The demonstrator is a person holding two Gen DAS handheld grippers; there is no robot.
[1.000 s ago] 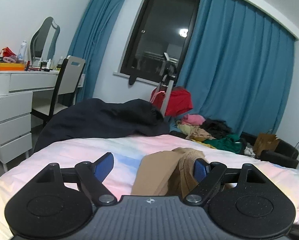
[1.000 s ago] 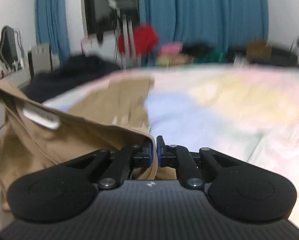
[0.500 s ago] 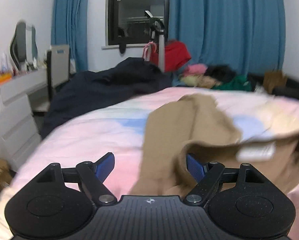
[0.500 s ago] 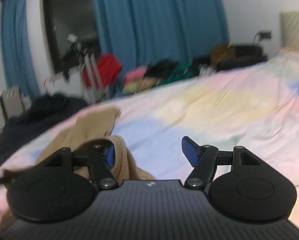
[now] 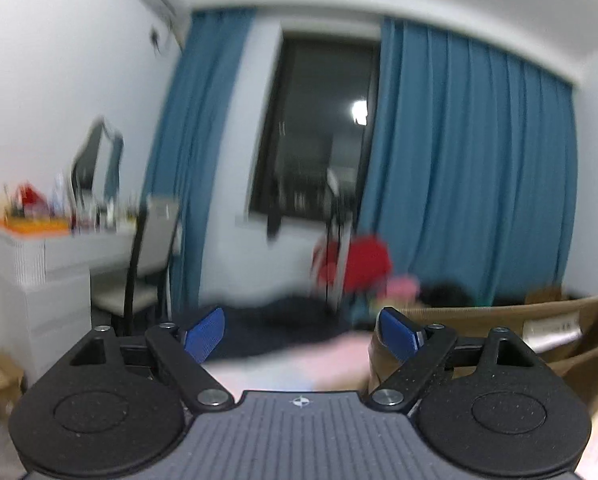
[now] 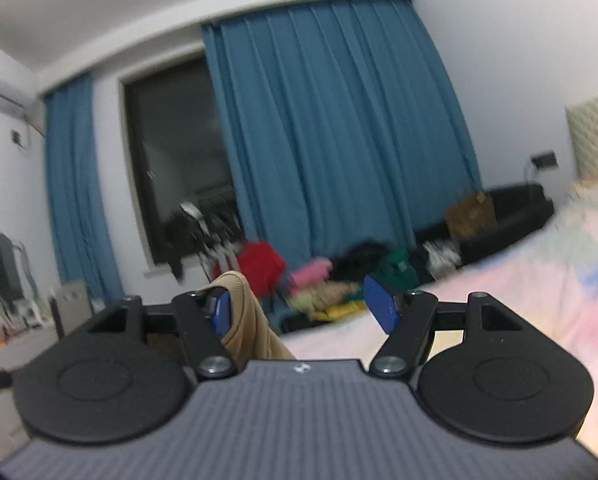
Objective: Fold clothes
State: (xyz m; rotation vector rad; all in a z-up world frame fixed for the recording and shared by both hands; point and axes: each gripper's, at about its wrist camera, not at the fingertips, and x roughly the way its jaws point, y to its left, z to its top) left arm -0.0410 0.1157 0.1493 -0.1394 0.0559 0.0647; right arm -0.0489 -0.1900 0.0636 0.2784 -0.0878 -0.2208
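Two black two-finger grippers are raised and aimed roughly level toward the far wall, where long blue pleated curtains (image 6: 331, 128) flank a dark window (image 5: 319, 132). The wide bed with its pastel pink, blue and yellow cover (image 6: 539, 280) runs along the right of the right wrist view and shows only as a blurred pale strip low in the left wrist view.

The tan fabric garment (image 5: 539, 332) hangs lifted at the right of the left wrist view, a white label showing on it. A fold of it lies against the right blue pad of the left gripper (image 5: 303, 330), whose jaws stand wide apart with nothing between them.

In the right wrist view a ribbed tan edge of the garment rises beside the left pad of the right gripper (image 6: 299, 306), touching it on the inner side; these jaws too are spread wide and pinch nothing.

Far left stand a white dressing table (image 5: 39, 264) with a mirror and a grey-backed chair (image 5: 155, 248). A heap of red, pink, green and black clothes (image 6: 323, 276) lies below the curtains.
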